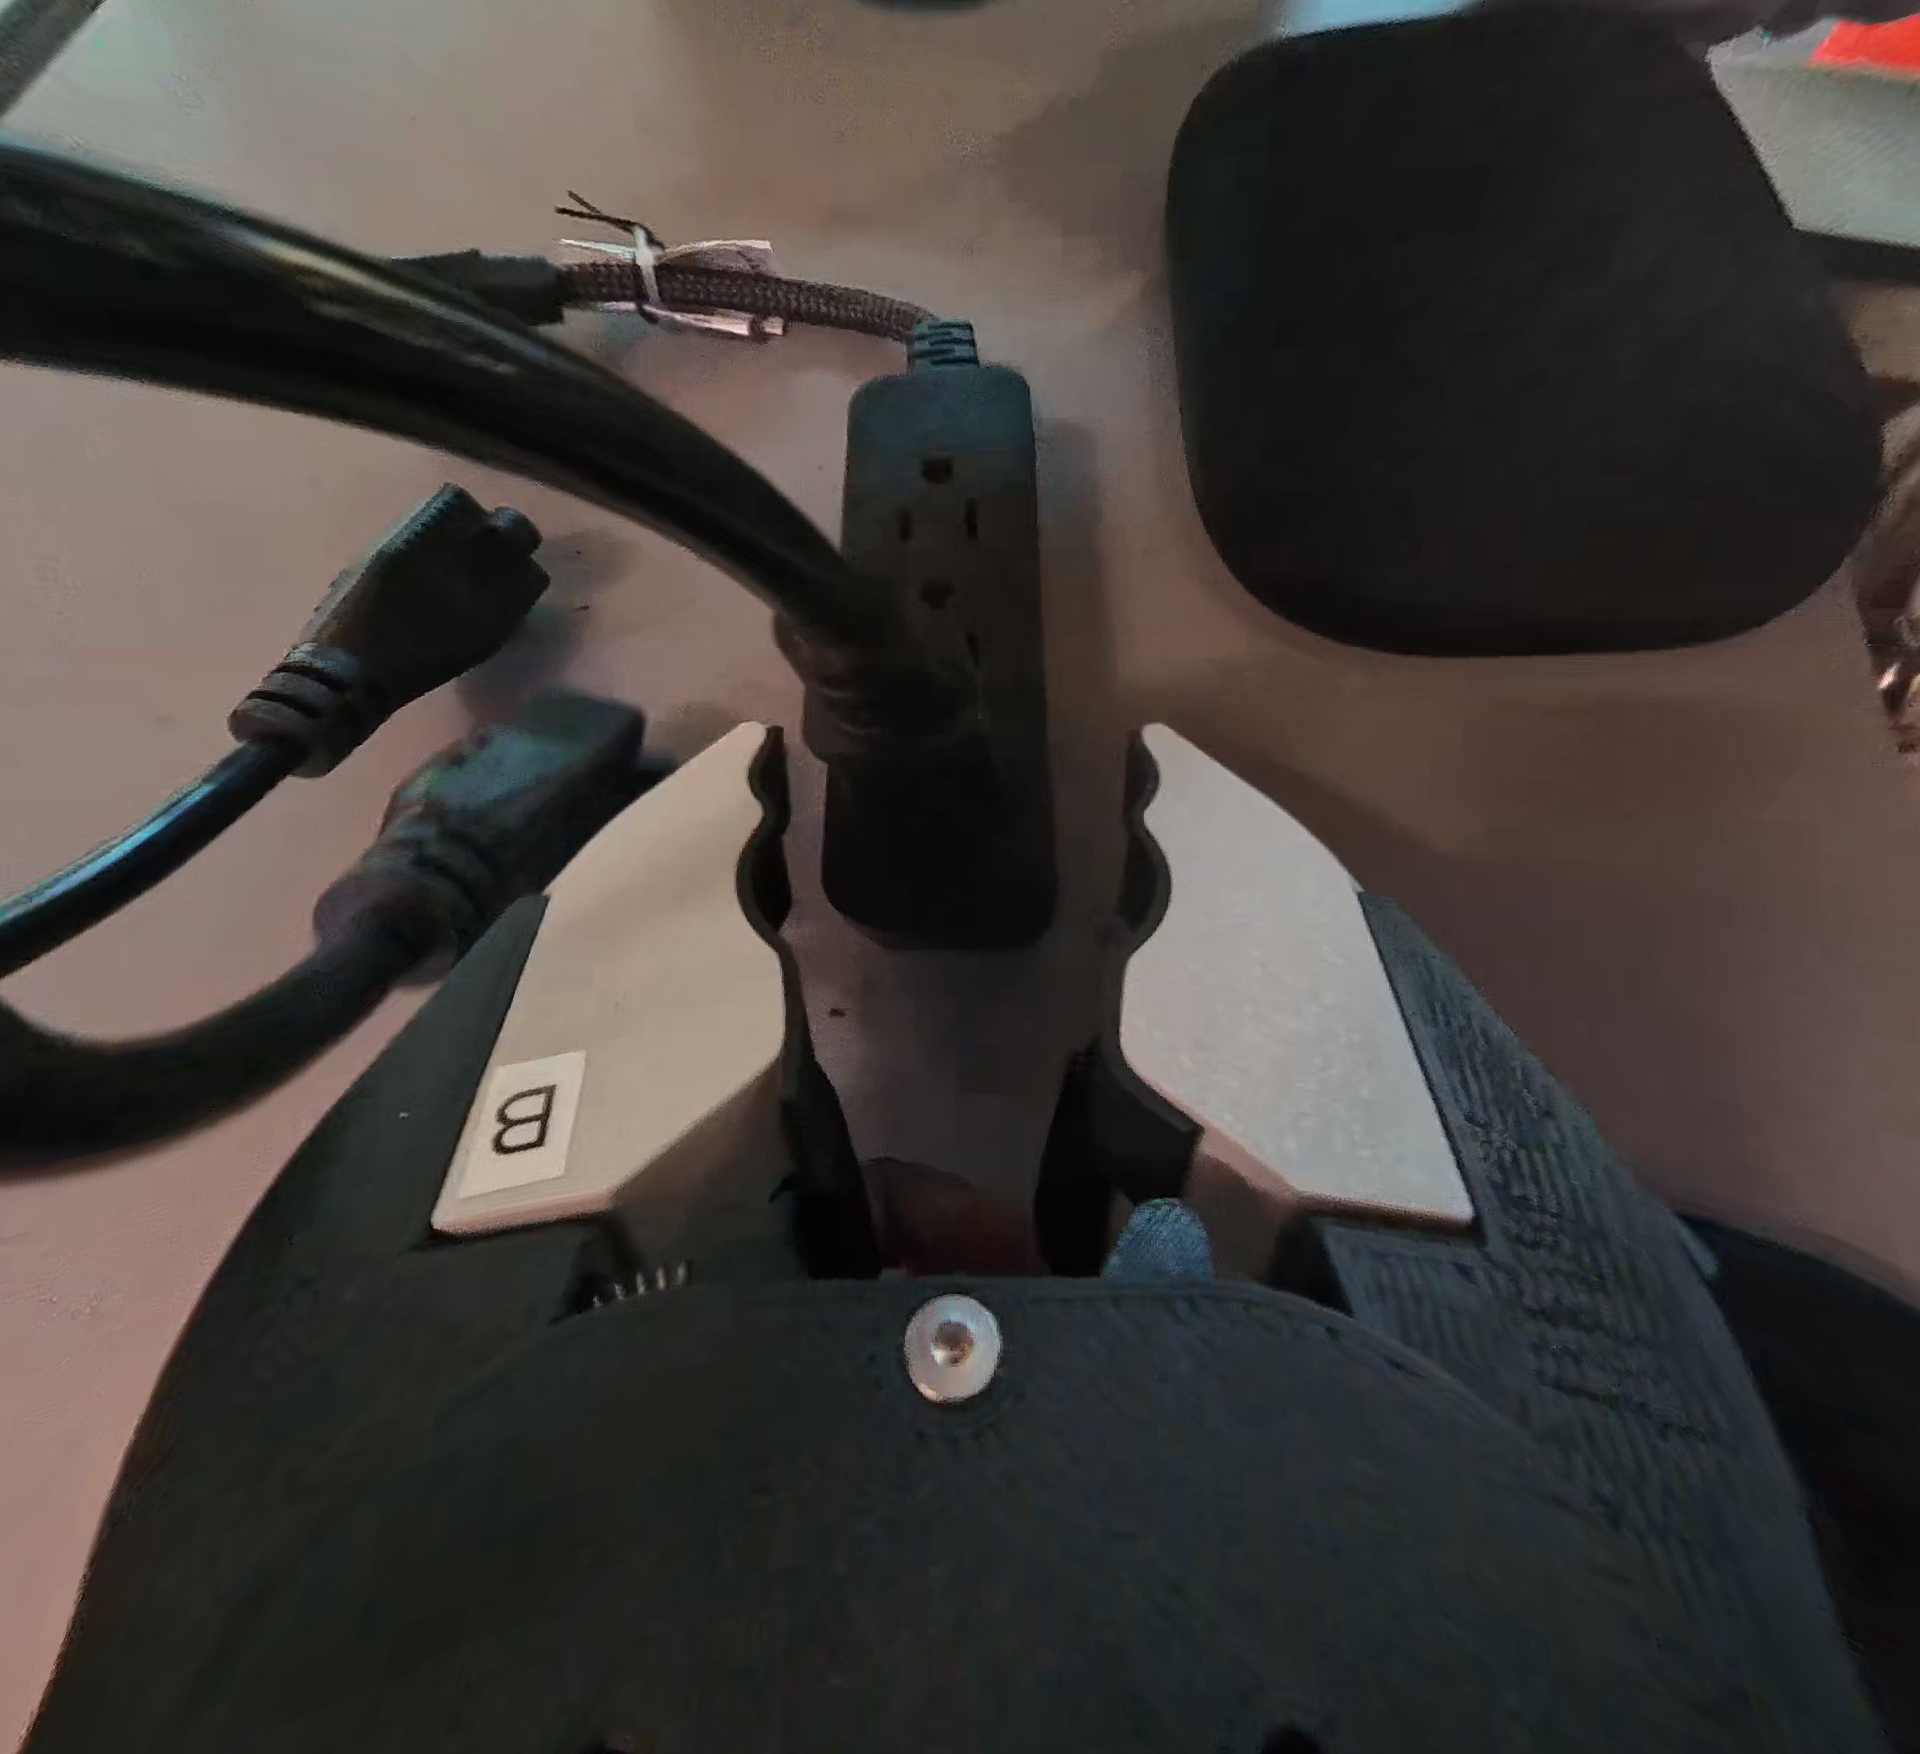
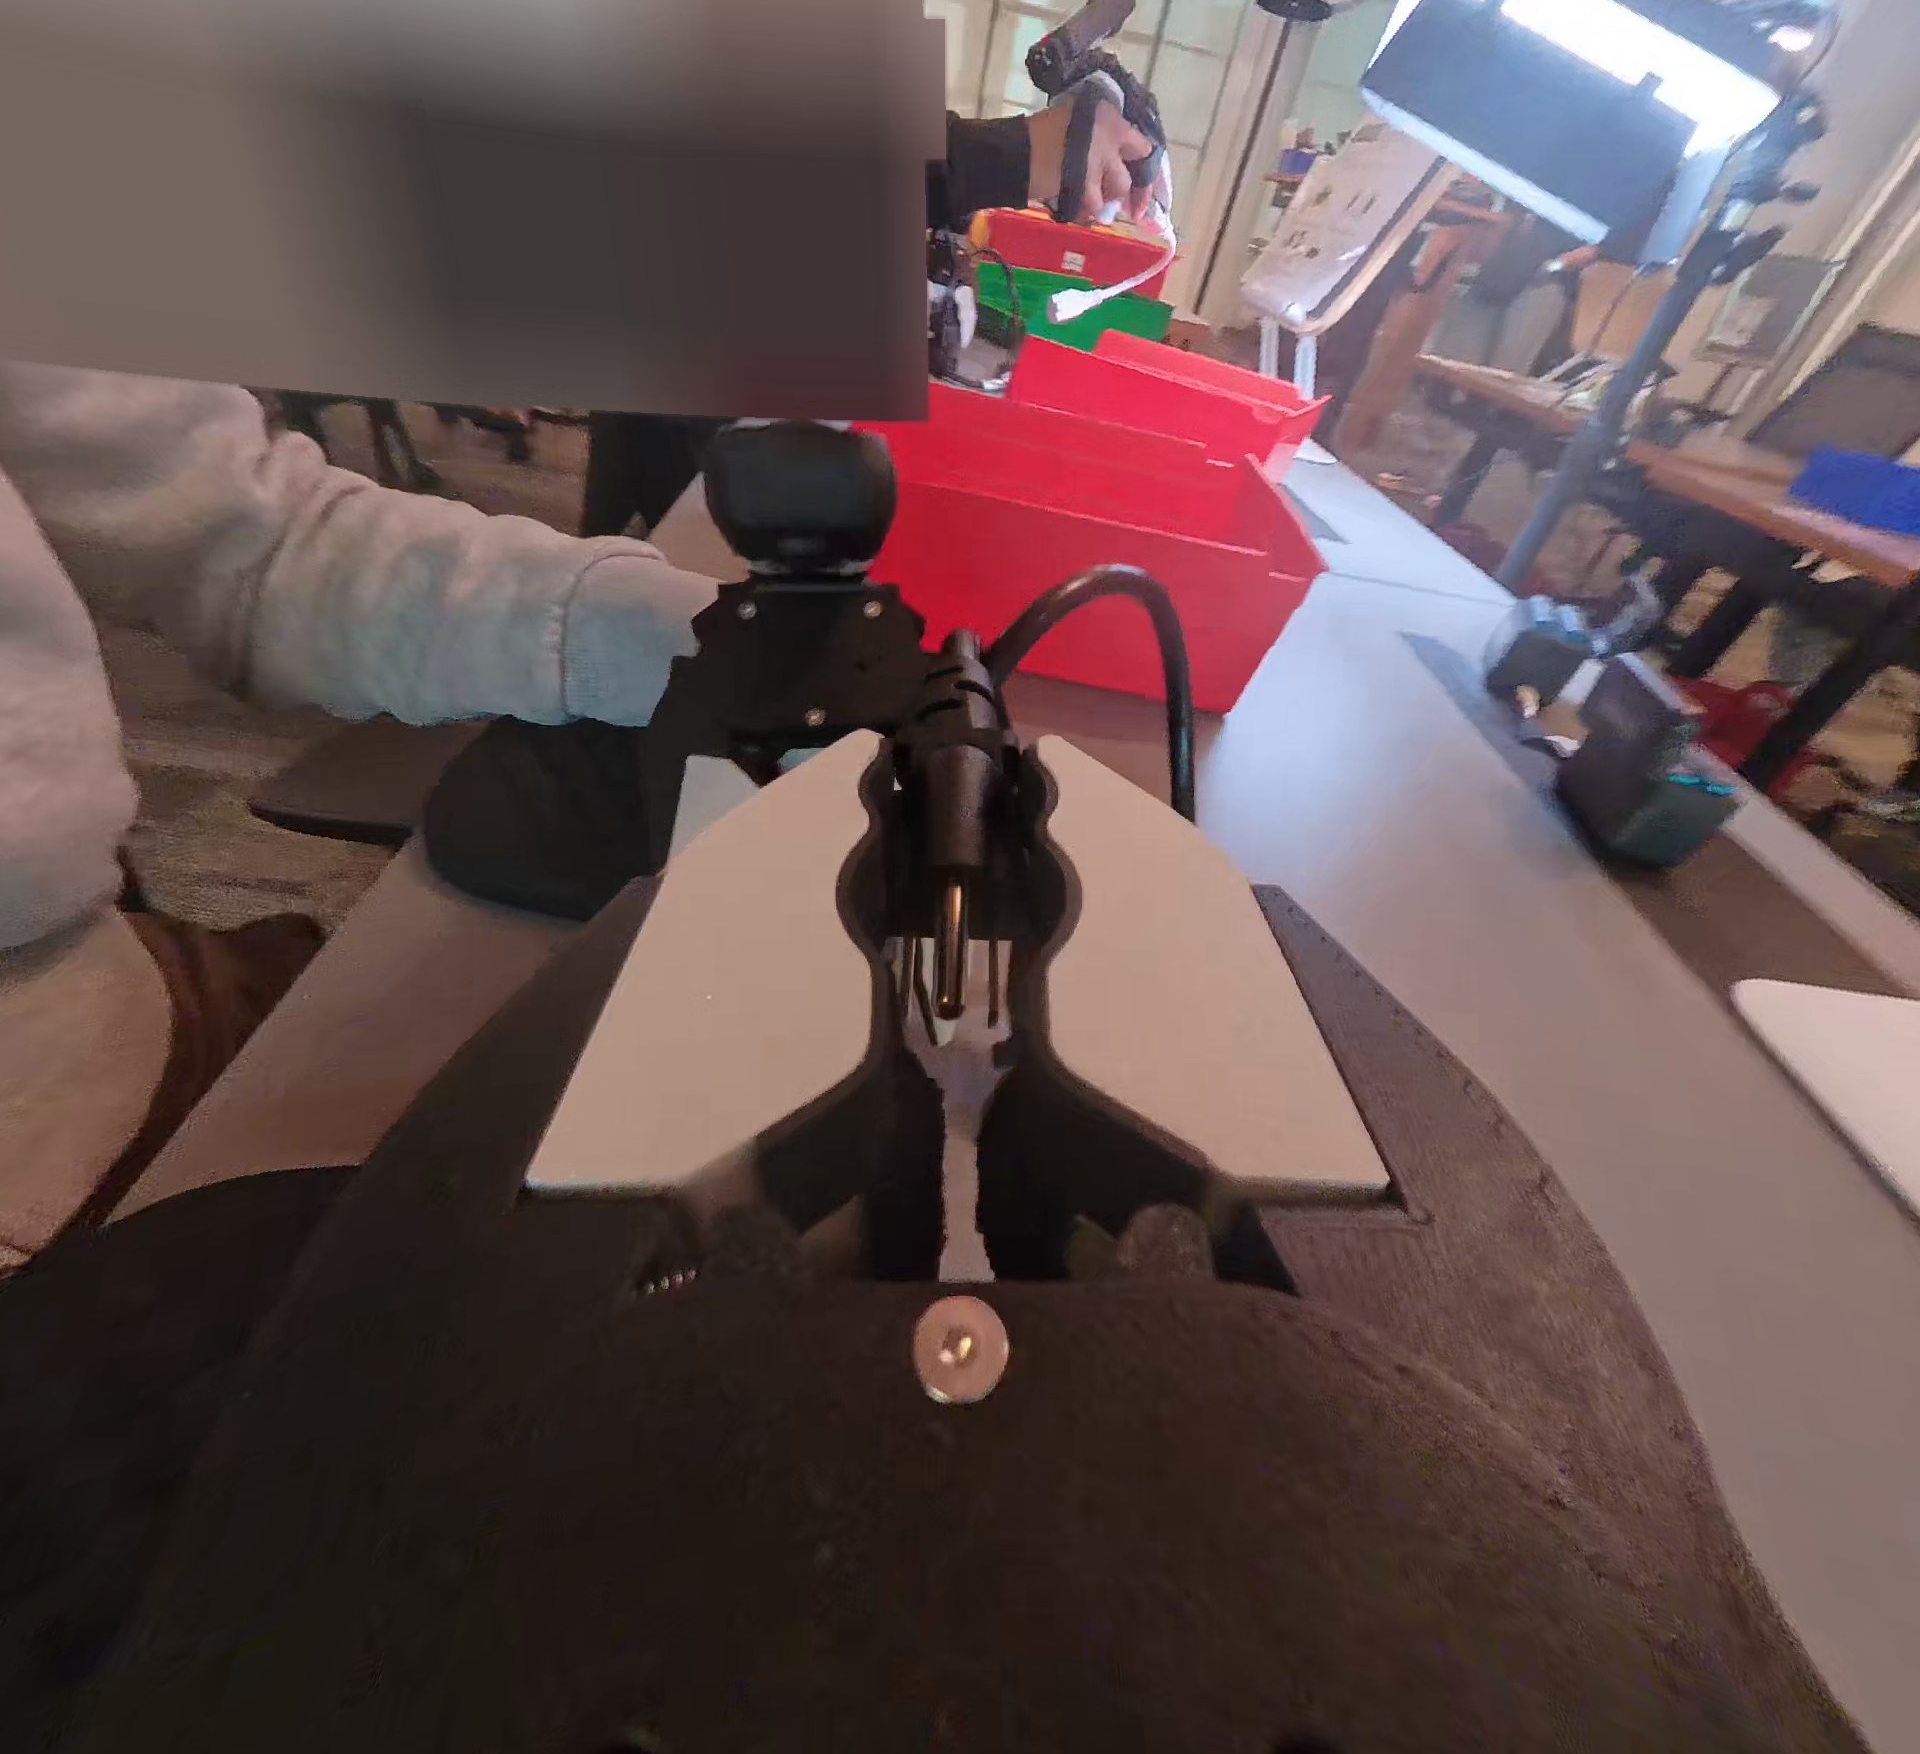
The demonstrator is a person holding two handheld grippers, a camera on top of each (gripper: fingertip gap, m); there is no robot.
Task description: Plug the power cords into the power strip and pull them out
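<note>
In the left wrist view a black power strip (image 1: 940, 582) lies lengthwise on the pale table (image 1: 1351, 873). Its near end sits between the fingers of my left gripper (image 1: 956, 759), which is open and does not touch it. A black plug (image 1: 862, 696) on a thick cord (image 1: 416, 354) sits in a near socket. The far sockets are empty. My right gripper (image 2: 961, 769) is shut on another black plug (image 2: 961, 821), held in the air with its prongs (image 2: 948, 956) pointing at the camera. Its cord (image 2: 1143, 603) arcs off to the right.
Two loose black cord ends (image 1: 416, 603) (image 1: 499, 800) lie left of the strip. The strip's braided cord (image 1: 748, 291) runs left. A large blurred black shape (image 1: 1507, 333) fills the right. Red bins (image 2: 1091, 541) stand beyond the left gripper (image 2: 800, 644) and a grey sleeve (image 2: 364, 582). The left gripper's tips are roughly 15 centimeters from the right gripper's.
</note>
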